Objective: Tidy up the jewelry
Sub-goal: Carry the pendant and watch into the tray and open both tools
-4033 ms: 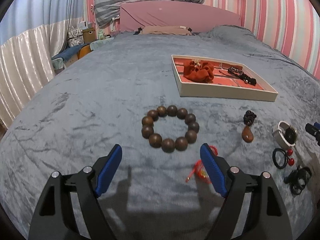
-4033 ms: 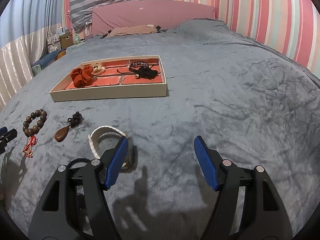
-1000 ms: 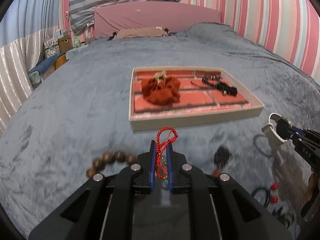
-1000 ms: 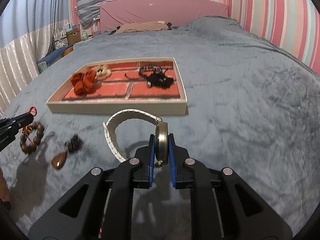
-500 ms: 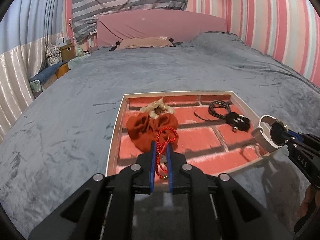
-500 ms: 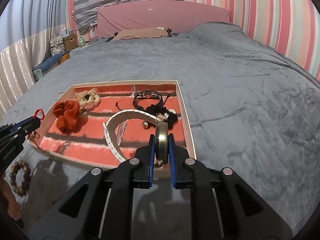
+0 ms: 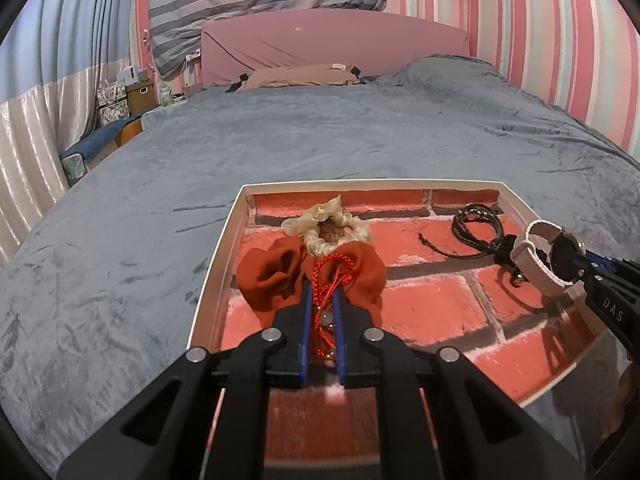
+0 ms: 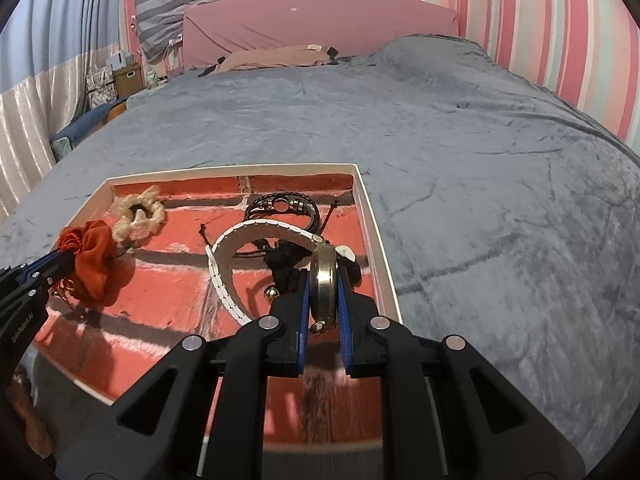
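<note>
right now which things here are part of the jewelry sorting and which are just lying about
Part of the job:
- left gripper shut on the red cord bracelet
- right gripper shut on the white-strap watch
- tray
- orange scrunchie
- cream scrunchie
- black bracelets

Just lying about:
- grey blanket
- tan pillow
- pink headboard

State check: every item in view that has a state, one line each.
Left gripper: shut on red cord bracelet, over the tray.
Right gripper: shut on white watch, over the tray.
Tray: lidless, on bed.
Orange scrunchie: lying in tray.
Cream scrunchie: lying in tray.
Black bracelet: lying in tray.
</note>
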A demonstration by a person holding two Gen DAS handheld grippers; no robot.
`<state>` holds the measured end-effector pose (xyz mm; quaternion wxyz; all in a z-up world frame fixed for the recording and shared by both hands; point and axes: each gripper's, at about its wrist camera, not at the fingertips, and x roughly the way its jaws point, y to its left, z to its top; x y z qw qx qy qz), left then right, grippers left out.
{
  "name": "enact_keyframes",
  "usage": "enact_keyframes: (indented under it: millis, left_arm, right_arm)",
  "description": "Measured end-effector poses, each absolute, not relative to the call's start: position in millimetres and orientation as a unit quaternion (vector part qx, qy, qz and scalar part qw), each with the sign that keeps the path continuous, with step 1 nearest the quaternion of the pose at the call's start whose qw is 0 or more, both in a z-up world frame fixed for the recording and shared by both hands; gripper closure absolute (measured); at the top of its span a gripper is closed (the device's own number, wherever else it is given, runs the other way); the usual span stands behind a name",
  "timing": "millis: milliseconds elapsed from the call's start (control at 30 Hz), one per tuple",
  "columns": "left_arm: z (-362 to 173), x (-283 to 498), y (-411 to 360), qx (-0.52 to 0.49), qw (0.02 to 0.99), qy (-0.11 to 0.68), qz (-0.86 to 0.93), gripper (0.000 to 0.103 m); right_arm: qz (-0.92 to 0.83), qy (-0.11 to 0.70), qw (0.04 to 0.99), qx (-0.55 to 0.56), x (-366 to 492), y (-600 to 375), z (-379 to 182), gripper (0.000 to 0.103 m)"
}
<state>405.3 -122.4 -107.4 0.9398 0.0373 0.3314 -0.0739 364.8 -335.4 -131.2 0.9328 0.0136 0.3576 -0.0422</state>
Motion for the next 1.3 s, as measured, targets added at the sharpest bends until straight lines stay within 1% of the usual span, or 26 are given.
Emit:
enact_keyframes:
  millis: [233,733,800,833,867,900,933,967,1000,1033,1100,1167,1300]
  left_arm:
    - [-111,424,-126,0.040,0.939,0.334,-0.066,0.093]
    - [-120,439,-124,0.041,0.934,0.352,-0.052,0.092]
    - [-120,440,-124,0.040,0.933,0.354,-0.054,0.092]
    - [-120,440,-123,0.039,0.933,0.355,-0.054,0.091]
    - [-119,440,-123,0.040,0.932,0.355,-0.057,0.091]
    - [-118,439,-122,0.041,0.932,0.357,-0.057,0.089]
    - [-118,438,-121,0.042,0.931,0.358,-0.054,0.077]
    - [-117,436,-120,0.044,0.932,0.357,-0.050,0.056]
    - [-115,433,-119,0.043,0.933,0.353,-0.047,0.047]
    - [-113,428,-116,0.041,0.936,0.346,-0.046,0.039]
    - [-110,421,-114,0.040,0.936,0.345,-0.053,0.039]
    - [-105,411,-111,0.039,0.936,0.344,-0.061,0.039]
    - [-90,389,-105,0.041,0.938,0.337,-0.075,0.035]
  right_arm:
    - [-0.046,0.367,0.929,0.000,383,-331,-141,0.089]
    - [-0.045,0.373,0.927,-0.020,389,-329,-149,0.089]
    - [-0.042,0.374,0.926,-0.025,388,-328,-148,0.088]
    - [-0.040,0.376,0.925,-0.026,387,-328,-148,0.085]
    - [-0.039,0.376,0.925,-0.026,386,-328,-147,0.081]
    - [-0.037,0.376,0.926,-0.026,384,-328,-146,0.078]
    - [-0.033,0.376,0.926,-0.026,382,-329,-145,0.074]
    - [-0.031,0.376,0.926,-0.025,380,-330,-143,0.071]
    - [-0.030,0.375,0.926,-0.025,378,-331,-141,0.070]
    - [-0.028,0.375,0.926,-0.024,376,-332,-139,0.067]
    - [-0.024,0.369,0.929,-0.021,368,-334,-132,0.061]
    - [-0.024,0.362,0.931,-0.021,359,-335,-125,0.053]
    - [-0.023,0.352,0.935,-0.015,338,-338,-110,0.044]
